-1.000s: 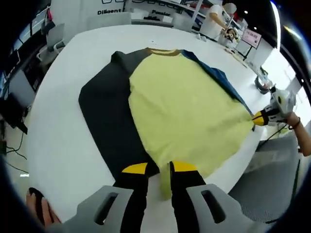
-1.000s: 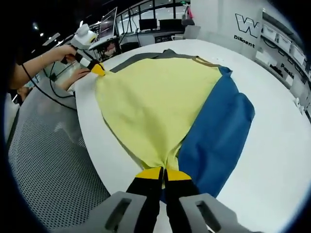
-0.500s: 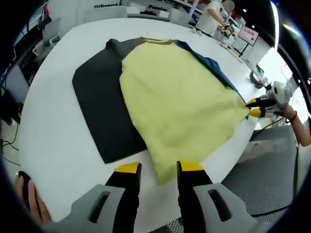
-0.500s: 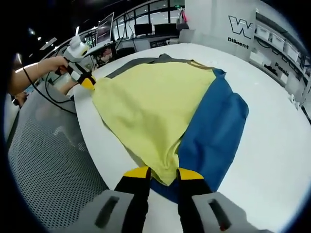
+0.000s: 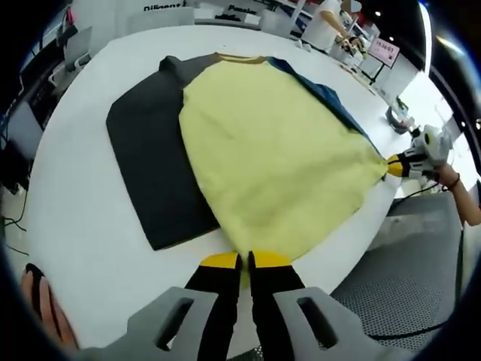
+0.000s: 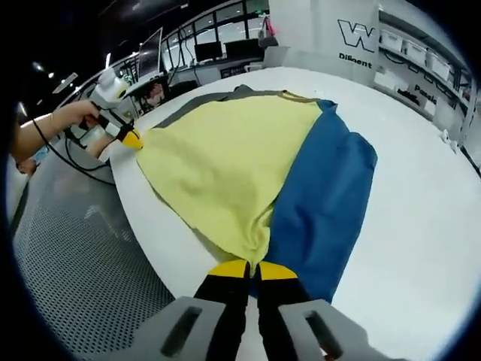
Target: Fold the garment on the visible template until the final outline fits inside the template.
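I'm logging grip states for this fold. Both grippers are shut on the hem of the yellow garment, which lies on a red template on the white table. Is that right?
Not quite: the template is blue, not red, as the right gripper view shows. Both the left gripper and the right gripper are shut on the hem of the yellow garment on the white table.

Plenty of open white counter (image 5: 83, 195) off to the left of the left gripper (image 5: 246, 260) fingers, past the dark template (image 5: 150, 165), so nothing blocks a pass there. Ahead of those fingers the yellow shirt (image 5: 270, 150) covers the middle, lying flat. To their right, the right gripper (image 5: 397, 166) sits at the counter edge, so that corner's taken. From the right gripper (image 6: 251, 268) side, there's bare counter (image 6: 421, 195) to the right of its fingers beyond the blue panel (image 6: 323, 203). Left of them it's the counter edge and perforated floor (image 6: 68, 256), with a person's hand (image 6: 71, 113) and cable near the far corner.
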The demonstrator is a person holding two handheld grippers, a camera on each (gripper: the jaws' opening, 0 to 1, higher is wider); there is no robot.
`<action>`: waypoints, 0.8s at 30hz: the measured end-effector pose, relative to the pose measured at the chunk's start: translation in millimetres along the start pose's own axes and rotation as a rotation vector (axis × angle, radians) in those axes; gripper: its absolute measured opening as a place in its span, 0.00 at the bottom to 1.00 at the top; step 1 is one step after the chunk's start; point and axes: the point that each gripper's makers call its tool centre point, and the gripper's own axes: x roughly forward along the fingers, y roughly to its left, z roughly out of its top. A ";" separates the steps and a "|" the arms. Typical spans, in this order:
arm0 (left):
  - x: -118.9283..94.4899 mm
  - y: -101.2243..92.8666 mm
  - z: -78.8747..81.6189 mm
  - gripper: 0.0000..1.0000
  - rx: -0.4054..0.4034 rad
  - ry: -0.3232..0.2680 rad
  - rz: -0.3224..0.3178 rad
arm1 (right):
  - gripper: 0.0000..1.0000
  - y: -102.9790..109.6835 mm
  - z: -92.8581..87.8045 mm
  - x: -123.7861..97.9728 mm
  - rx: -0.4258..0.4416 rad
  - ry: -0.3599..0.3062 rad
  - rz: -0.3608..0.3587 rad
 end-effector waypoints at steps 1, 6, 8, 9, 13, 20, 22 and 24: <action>-2.5 -0.4 -0.4 0.00 0.003 0.002 0.000 | 0.00 2.2 -0.3 -1.1 -0.020 0.007 0.009; -23.8 -5.4 1.8 0.00 0.027 -0.004 0.020 | 0.00 11.8 2.6 -7.4 -0.092 0.022 0.040; -29.5 -3.5 4.0 0.00 0.019 -0.011 0.025 | 0.00 14.9 0.2 -6.7 -0.109 0.039 0.051; -31.4 -2.5 3.8 0.00 0.011 -0.011 0.026 | 0.00 15.4 -2.5 -5.6 -0.121 0.055 0.051; -29.6 -1.3 -4.8 0.00 0.001 0.024 0.041 | 0.00 11.3 -16.4 -2.0 -0.154 0.126 0.023; -23.4 -1.0 -29.5 0.00 0.043 0.134 0.072 | 0.00 7.4 -19.0 -2.2 -0.162 0.144 0.003; -21.1 -0.9 -28.5 0.00 0.040 0.118 0.077 | 0.00 8.2 -19.0 -2.2 -0.161 0.143 0.006; -20.9 -2.6 -27.3 0.00 0.016 0.109 0.064 | 0.00 7.7 -19.4 -2.1 -0.159 0.147 0.004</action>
